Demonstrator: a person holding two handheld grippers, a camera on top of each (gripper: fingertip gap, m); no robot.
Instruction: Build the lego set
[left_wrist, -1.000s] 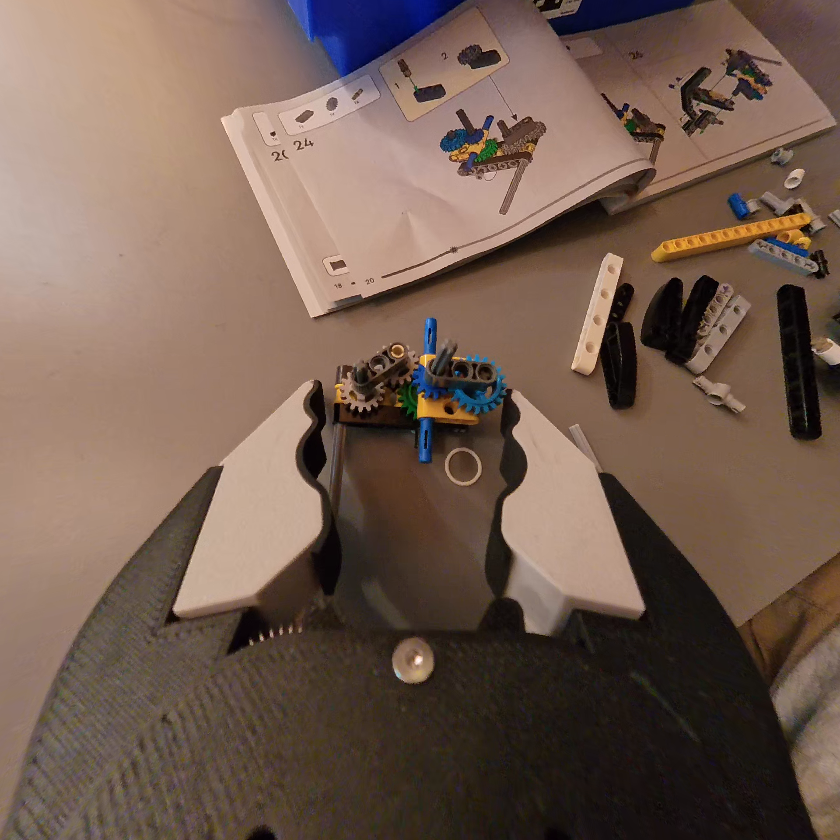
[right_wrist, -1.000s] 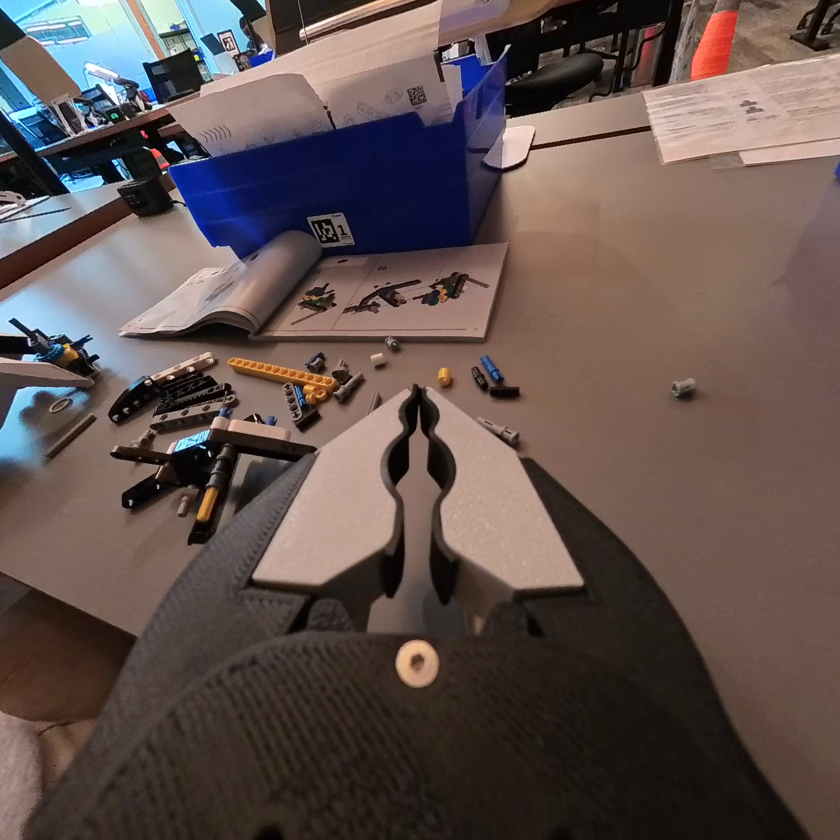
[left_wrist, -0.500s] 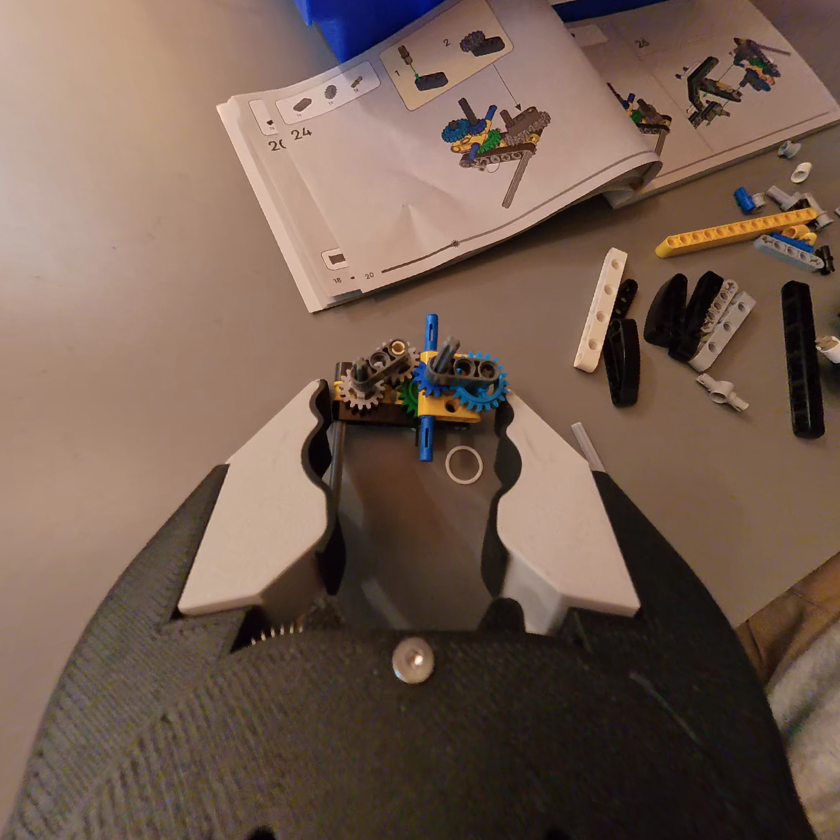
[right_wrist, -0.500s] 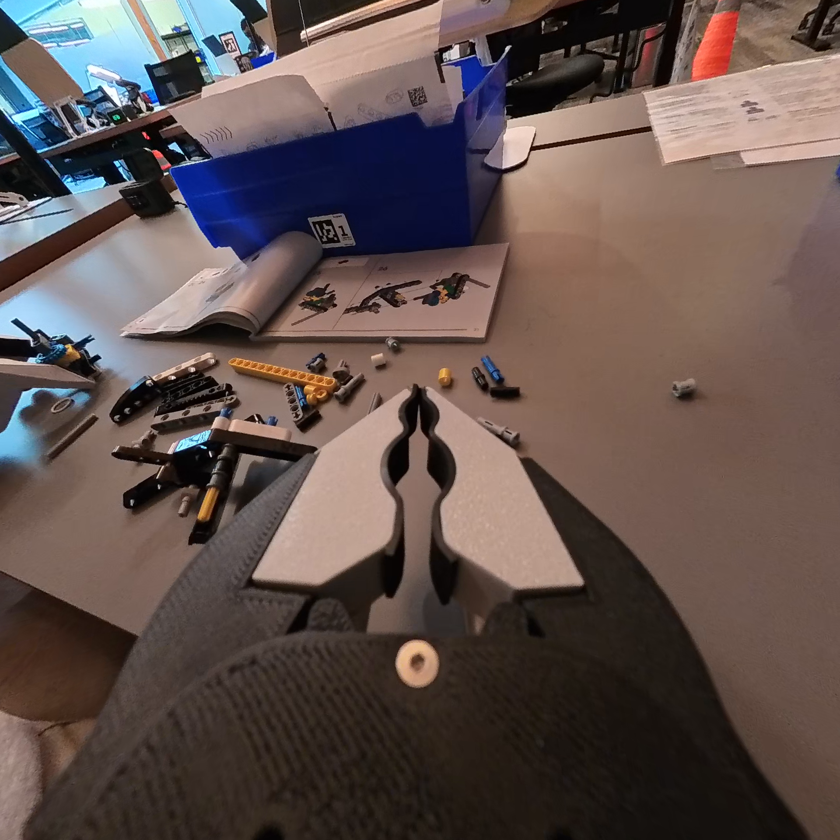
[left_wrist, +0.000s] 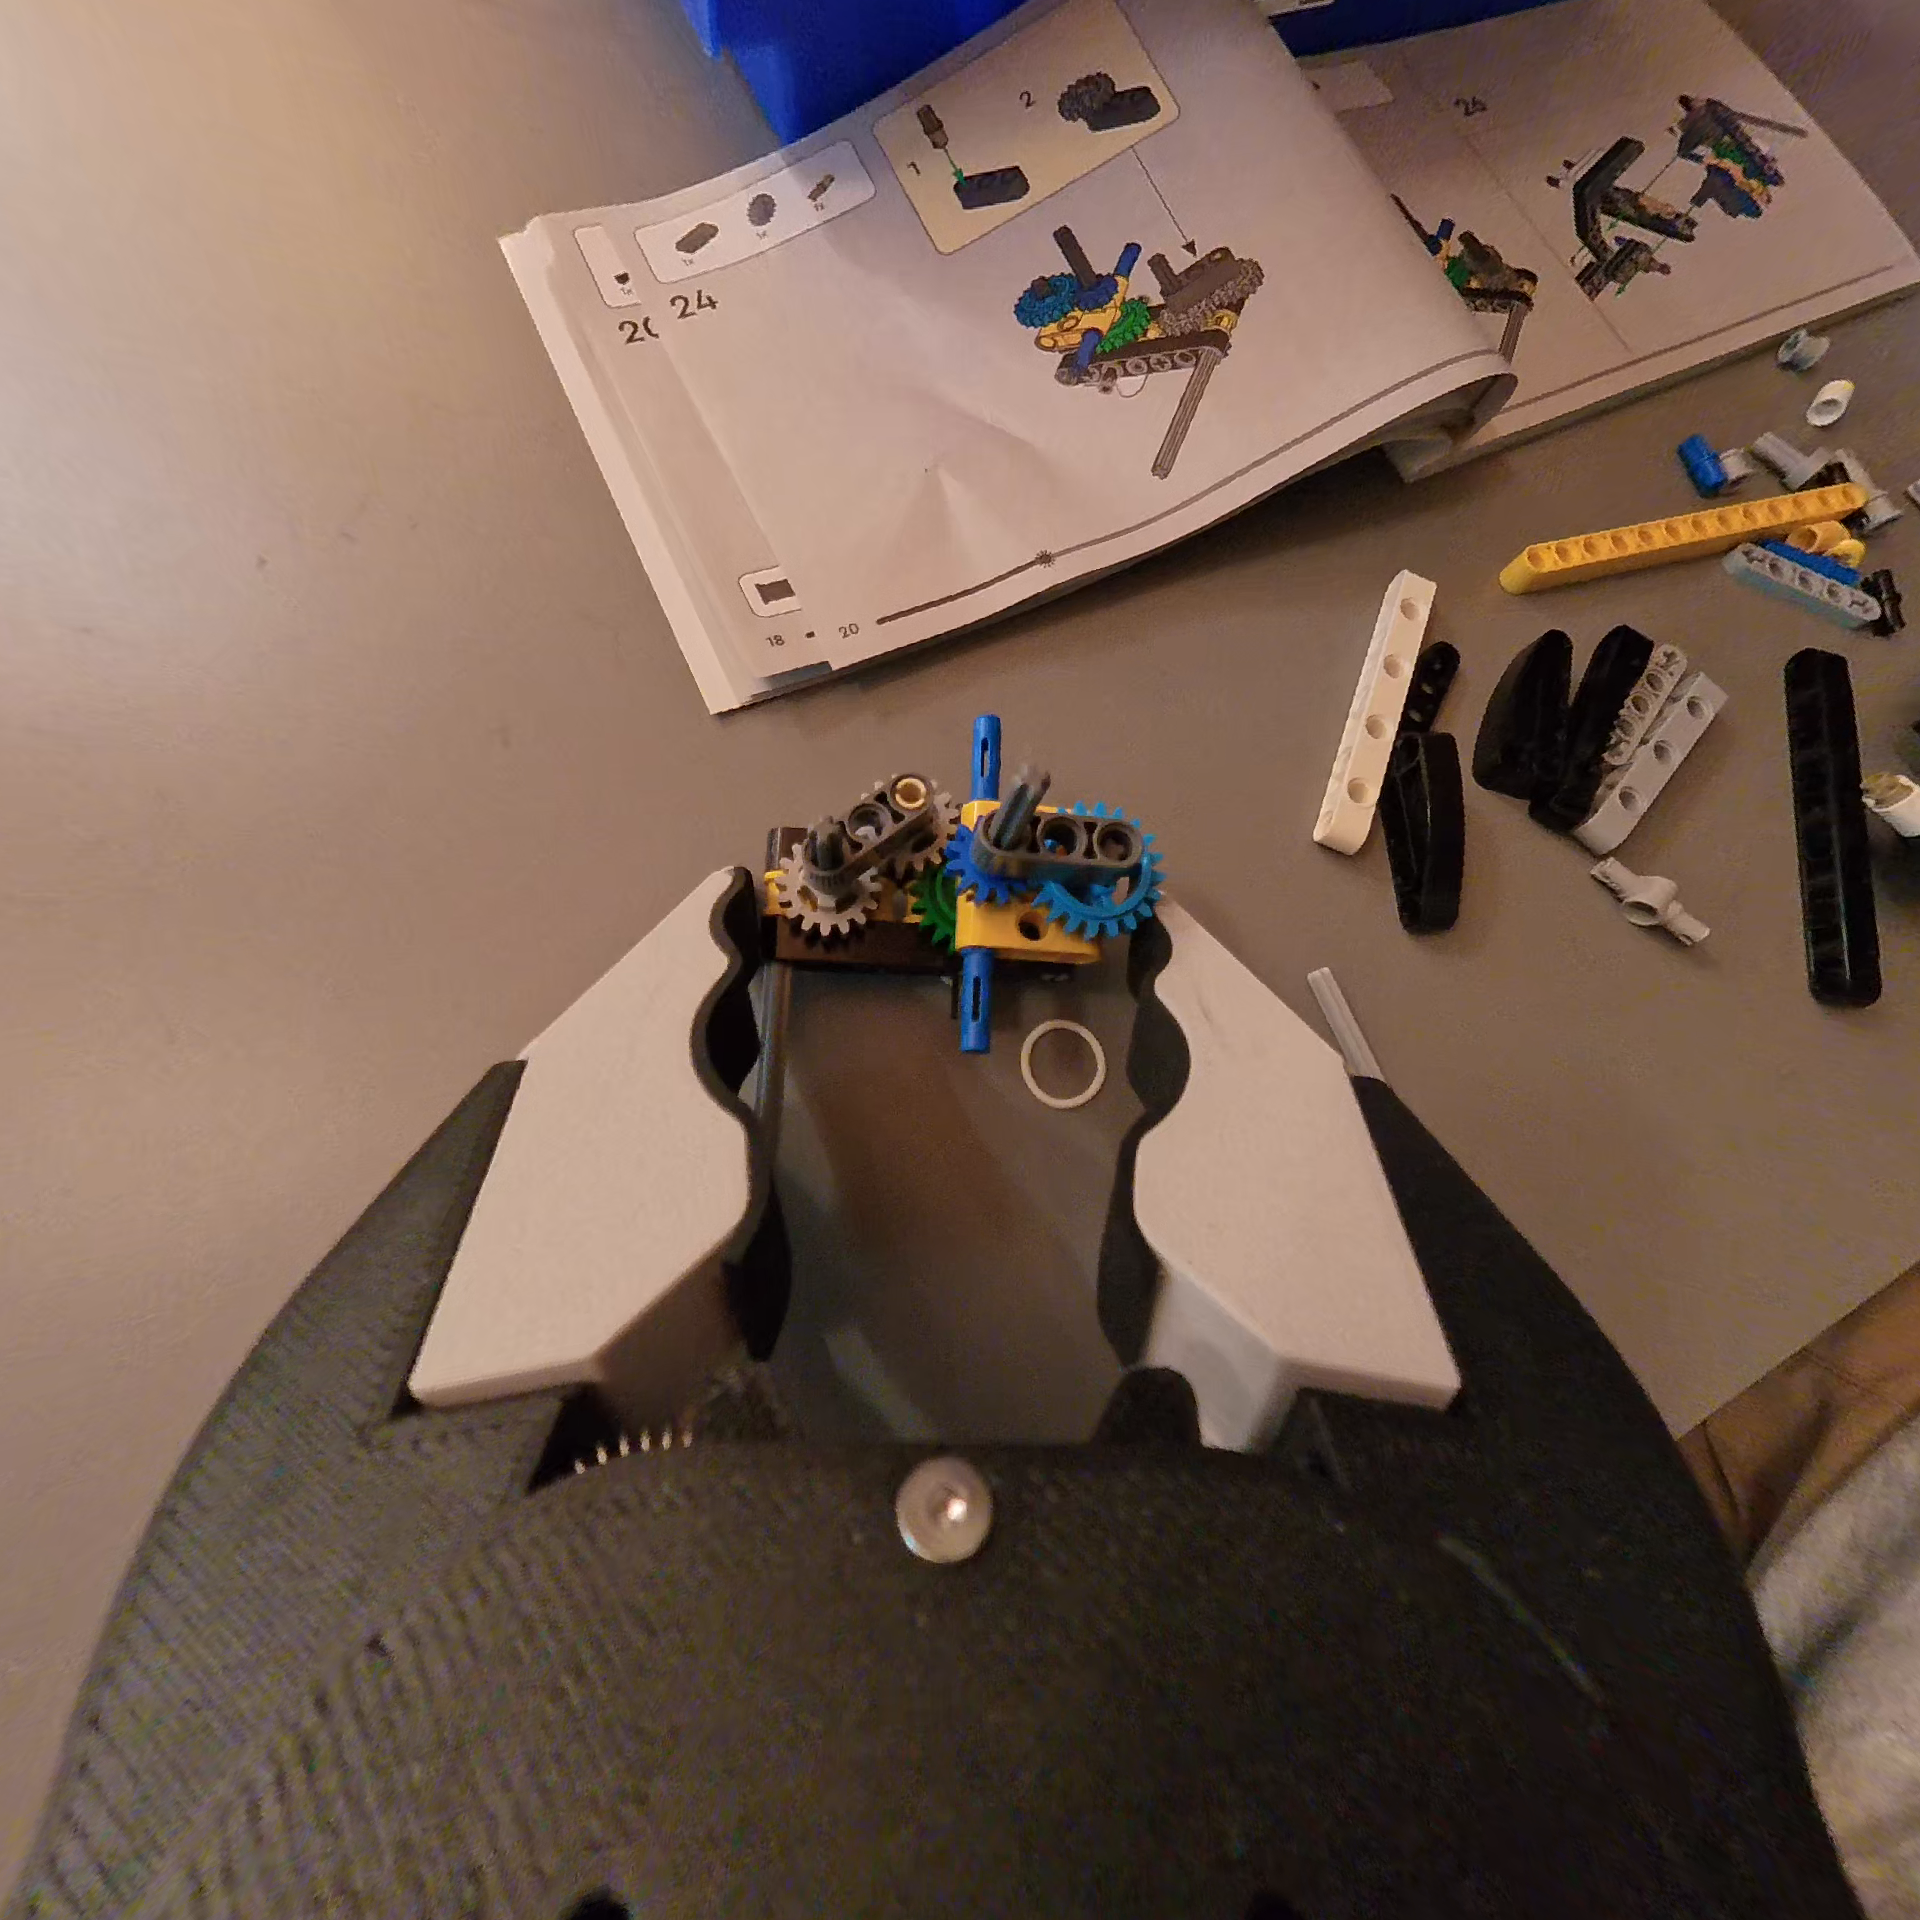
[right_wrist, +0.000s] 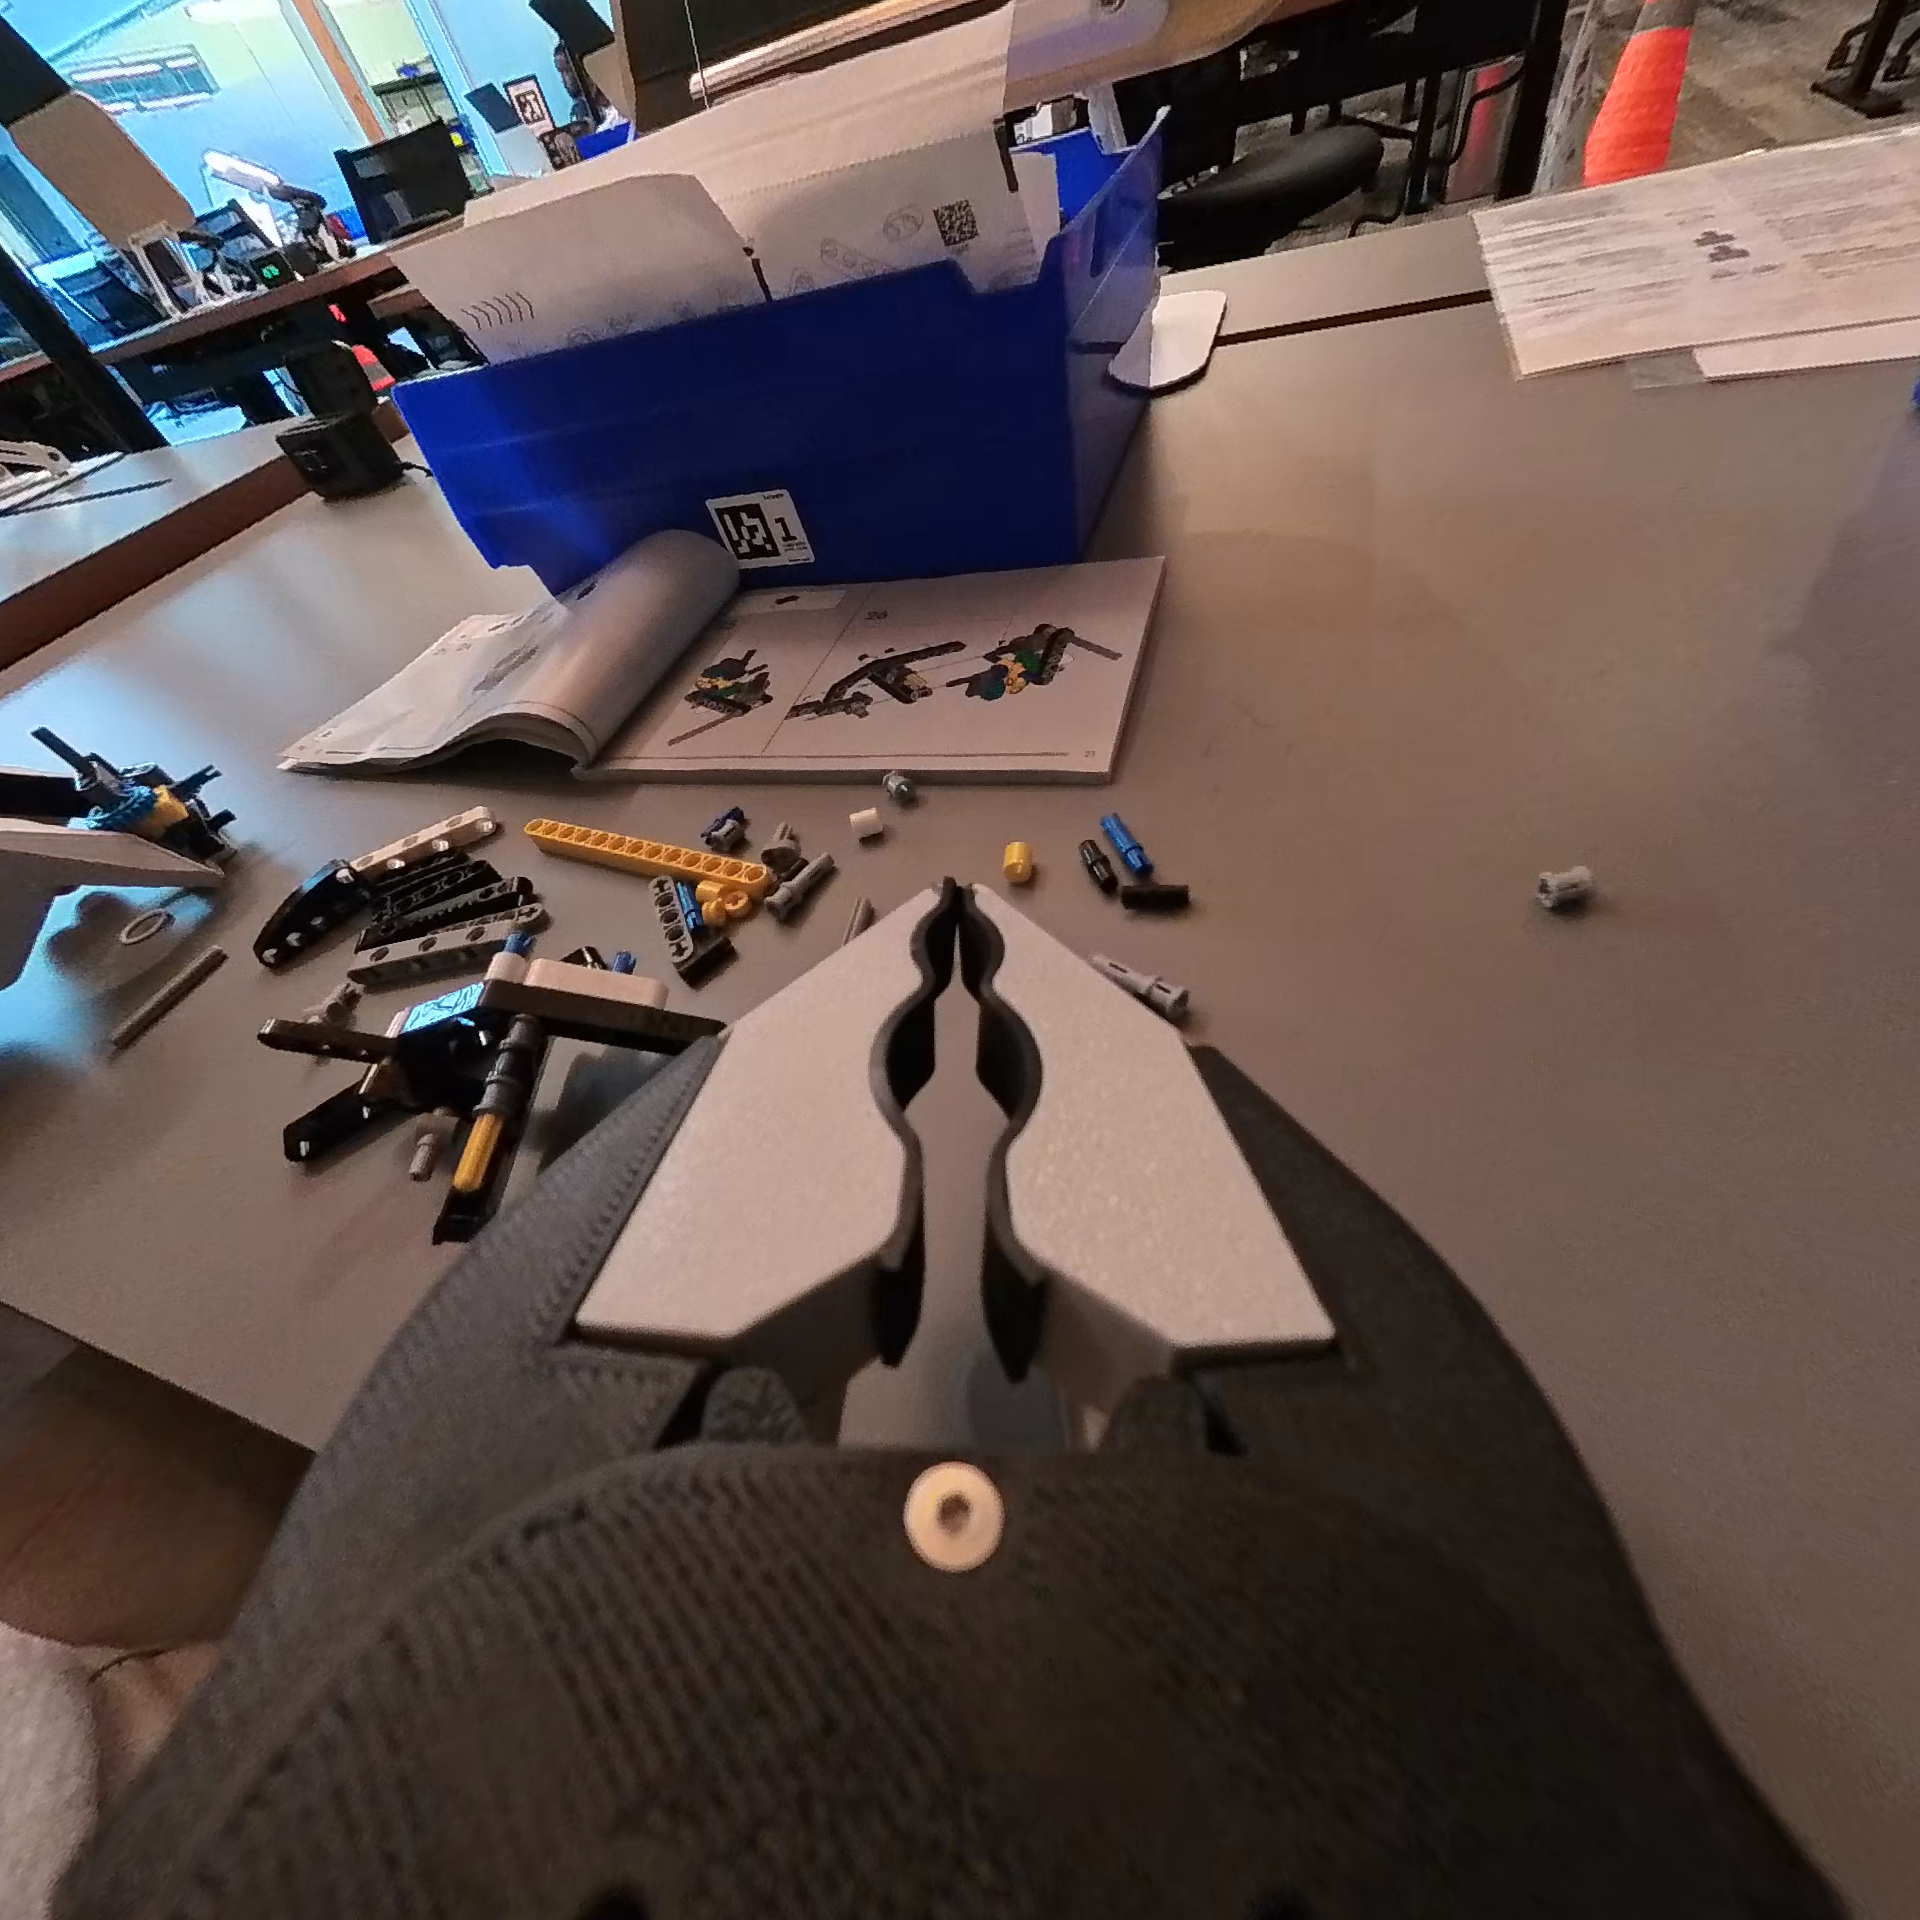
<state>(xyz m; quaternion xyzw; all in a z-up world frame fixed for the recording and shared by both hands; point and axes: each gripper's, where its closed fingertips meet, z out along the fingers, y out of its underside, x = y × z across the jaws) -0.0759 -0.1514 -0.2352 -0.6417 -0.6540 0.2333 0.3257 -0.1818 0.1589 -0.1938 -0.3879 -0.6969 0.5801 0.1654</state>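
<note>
A small gear assembly (left_wrist: 966, 873) with grey, blue and green gears, a yellow block and a blue axle sits on the grey table. My left gripper (left_wrist: 940, 914) has its fingertips against both ends of it, jaws held wide. The assembly also shows at the far left of the right wrist view (right_wrist: 145, 805), beside a left finger (right_wrist: 94, 847). A white ring (left_wrist: 1027, 1065) lies between the left fingers. My right gripper (right_wrist: 956, 894) is shut and empty above the table, with loose parts just beyond its tips.
An open instruction booklet (left_wrist: 935, 416) lies in front of a blue bin (right_wrist: 779, 436). Loose parts lie to the right: a yellow beam (left_wrist: 1683, 535), a white beam (left_wrist: 1371, 717), black beams (left_wrist: 1834, 831) and a black sub-assembly (right_wrist: 468, 1039). The table edge (right_wrist: 156, 1382) is near. The left gripper's tips are roughly 35 cm from the right gripper's.
The left fingers have closed in slightly on the gear assembly. The right gripper has not moved.
</note>
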